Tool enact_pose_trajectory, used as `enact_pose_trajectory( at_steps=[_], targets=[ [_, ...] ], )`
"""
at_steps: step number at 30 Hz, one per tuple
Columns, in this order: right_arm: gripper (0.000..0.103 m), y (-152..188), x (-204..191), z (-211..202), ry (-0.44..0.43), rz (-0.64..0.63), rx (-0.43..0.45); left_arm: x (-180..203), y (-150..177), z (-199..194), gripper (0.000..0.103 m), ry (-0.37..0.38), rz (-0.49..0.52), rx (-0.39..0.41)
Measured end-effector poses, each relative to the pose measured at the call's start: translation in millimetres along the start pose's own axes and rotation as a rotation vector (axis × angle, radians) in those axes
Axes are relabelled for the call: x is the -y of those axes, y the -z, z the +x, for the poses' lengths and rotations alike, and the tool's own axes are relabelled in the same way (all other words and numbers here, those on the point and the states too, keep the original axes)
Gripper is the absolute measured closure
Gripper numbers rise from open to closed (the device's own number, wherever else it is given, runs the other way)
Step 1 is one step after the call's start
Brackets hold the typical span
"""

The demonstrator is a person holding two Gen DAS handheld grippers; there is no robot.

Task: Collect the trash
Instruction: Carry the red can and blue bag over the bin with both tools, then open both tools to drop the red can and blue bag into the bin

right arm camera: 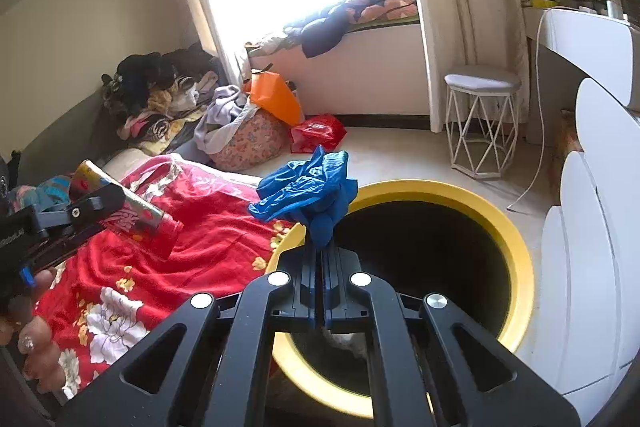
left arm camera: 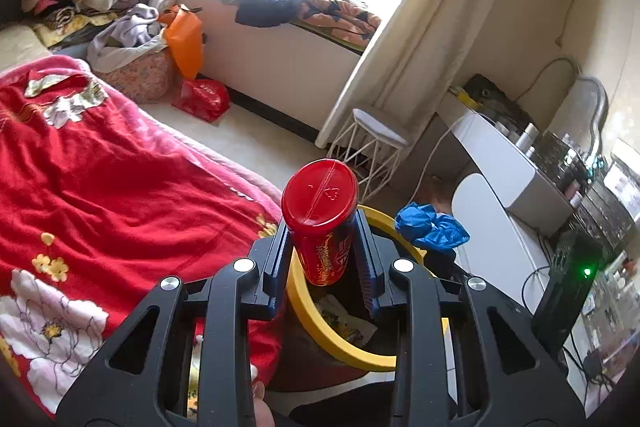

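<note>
My left gripper [left arm camera: 323,227] is shut on a red snack canister [left arm camera: 320,223] with a red lid, held just over the near rim of the yellow-rimmed trash bin [left arm camera: 304,311]. My right gripper [right arm camera: 322,247] is shut on a crumpled blue plastic wrapper [right arm camera: 308,195], held above the left rim of the same bin [right arm camera: 516,247]. The blue wrapper also shows in the left wrist view [left arm camera: 430,227] beyond the bin. The left gripper with the canister [right arm camera: 120,203] appears at the left of the right wrist view. Some litter lies inside the bin.
A bed with a red floral blanket [left arm camera: 100,187] lies left of the bin. A white wire stool [right arm camera: 482,119], white desk [right arm camera: 588,31] and white chair back [right arm camera: 592,227] stand right. Clothes piles, an orange bag [right arm camera: 276,95] and red bag [right arm camera: 316,133] lie by the window seat.
</note>
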State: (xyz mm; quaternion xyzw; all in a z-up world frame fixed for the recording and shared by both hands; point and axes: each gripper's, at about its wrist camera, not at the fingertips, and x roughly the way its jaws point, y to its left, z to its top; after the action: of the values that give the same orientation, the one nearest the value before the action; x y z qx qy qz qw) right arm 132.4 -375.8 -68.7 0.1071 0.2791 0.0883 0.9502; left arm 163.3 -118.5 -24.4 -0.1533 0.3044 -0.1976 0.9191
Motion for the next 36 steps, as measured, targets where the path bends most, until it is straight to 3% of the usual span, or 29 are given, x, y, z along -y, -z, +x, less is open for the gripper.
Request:
enact_pose_trajectory(
  at_steps=[17, 36],
  targets=[
    [0.1, 0, 34, -4, 0.079, 0.062, 0.011, 36, 14, 18, 0.08, 0.051, 0.094, -0.048],
    [0.1, 16, 83, 10, 0.143, 0.136, -0.061, 68, 42, 67, 0.079, 0.115, 0.197, -0.16]
  ],
)
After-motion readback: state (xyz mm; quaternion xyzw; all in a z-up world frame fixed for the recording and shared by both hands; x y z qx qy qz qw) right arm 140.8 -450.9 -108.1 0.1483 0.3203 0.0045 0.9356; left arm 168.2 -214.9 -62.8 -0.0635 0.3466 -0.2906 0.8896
